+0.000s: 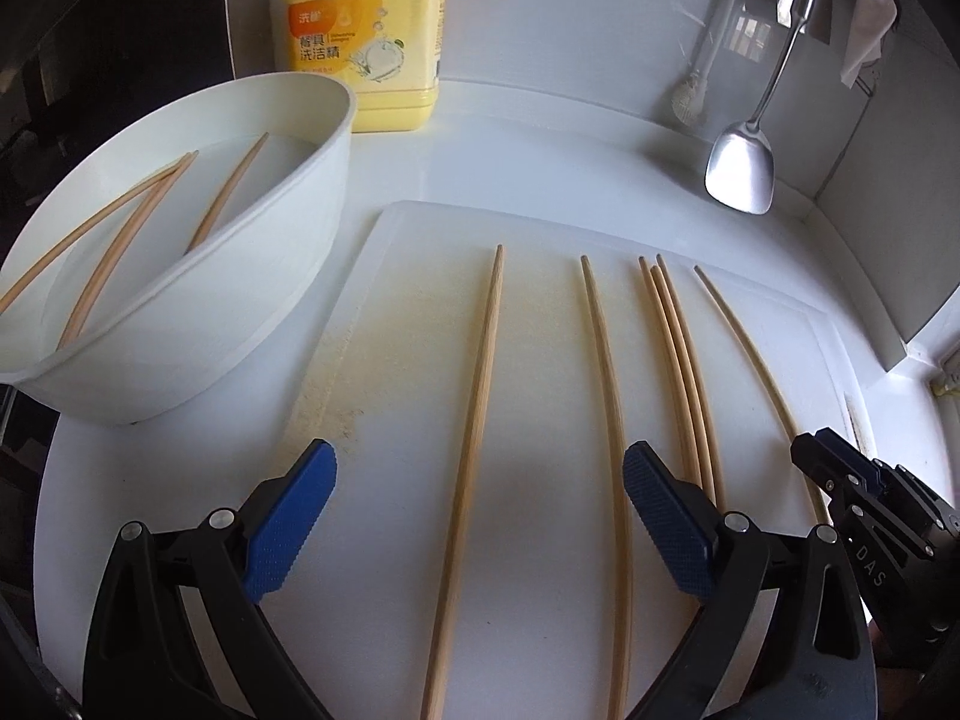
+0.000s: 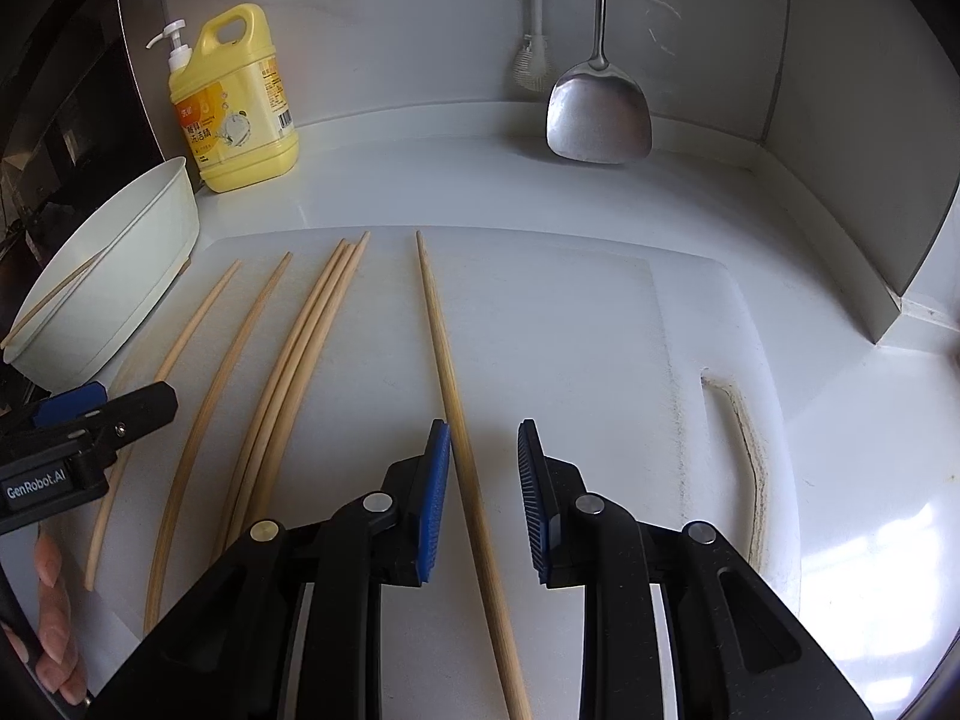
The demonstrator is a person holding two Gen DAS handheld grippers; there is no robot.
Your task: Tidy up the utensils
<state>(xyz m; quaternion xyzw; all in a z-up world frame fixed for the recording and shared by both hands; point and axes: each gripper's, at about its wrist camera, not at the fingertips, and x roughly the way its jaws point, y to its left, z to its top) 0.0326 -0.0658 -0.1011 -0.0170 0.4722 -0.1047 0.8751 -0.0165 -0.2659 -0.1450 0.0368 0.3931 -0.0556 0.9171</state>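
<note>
Several bamboo chopsticks lie lengthwise on a white cutting board point(image 1: 540, 228) point(image 2: 600, 324). My left gripper point(image 1: 480, 468) is open above the board, with two single chopsticks point(image 1: 474, 420) point(image 1: 606, 372) between its wide-spread fingers. A tight bundle of chopsticks point(image 1: 678, 354) point(image 2: 300, 360) lies right of them. My right gripper point(image 2: 483, 438) is open, and the rightmost chopstick point(image 2: 450, 372) point(image 1: 750, 348) runs between its fingers. A white bowl point(image 1: 198, 324) point(image 2: 120, 276) at the left holds three more chopsticks point(image 1: 120, 240).
A yellow dish-soap bottle point(image 1: 372, 30) point(image 2: 240, 102) stands at the back left. A steel spatula point(image 1: 741, 168) point(image 2: 600, 114) and a white brush point(image 1: 690, 96) point(image 2: 531, 69) hang against the back wall. A dark appliance point(image 2: 66, 90) is at the far left.
</note>
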